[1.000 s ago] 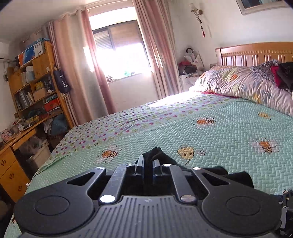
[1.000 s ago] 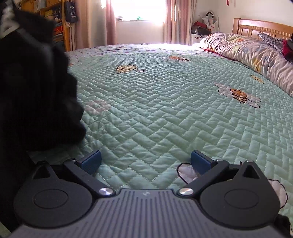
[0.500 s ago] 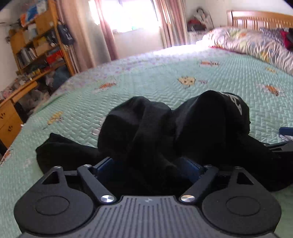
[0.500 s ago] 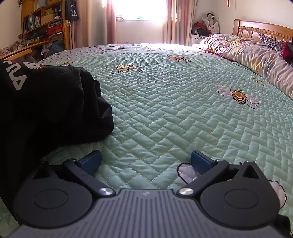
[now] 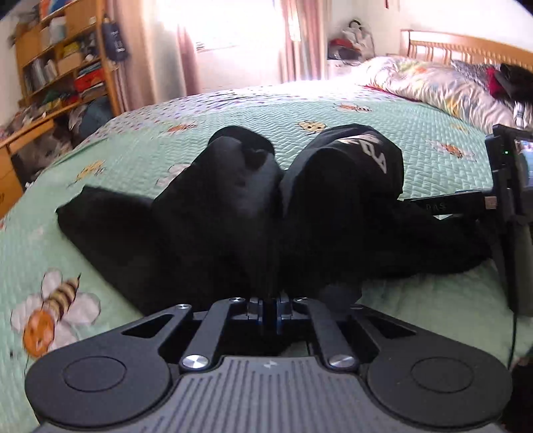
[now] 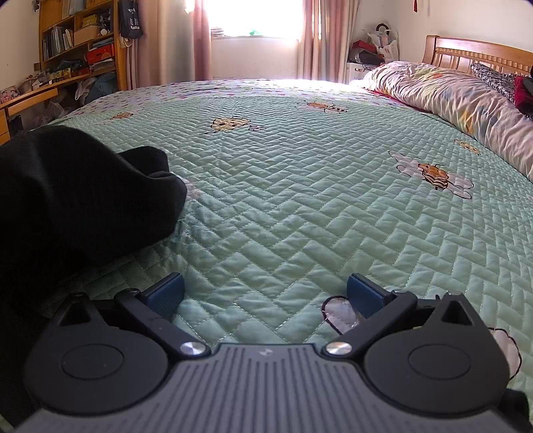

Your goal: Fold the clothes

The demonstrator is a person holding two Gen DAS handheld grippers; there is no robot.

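- Left gripper: we note its tongs now pressed together on a pinch of the black garment; half a second ago they stood spread around the cloth.
- Garment lies bunched on the green quilt, unfolded.
- Right gripper: tongs spread, empty, unchanged, garment just beside its left finger.
- We judge spreading flat comes next.

Bedroom: bed covered by green quilted bee-print spread; wooden headboard; floral duvet bunched alongside; sunlit window flanked by pink curtains; cluttered wooden bookshelf.
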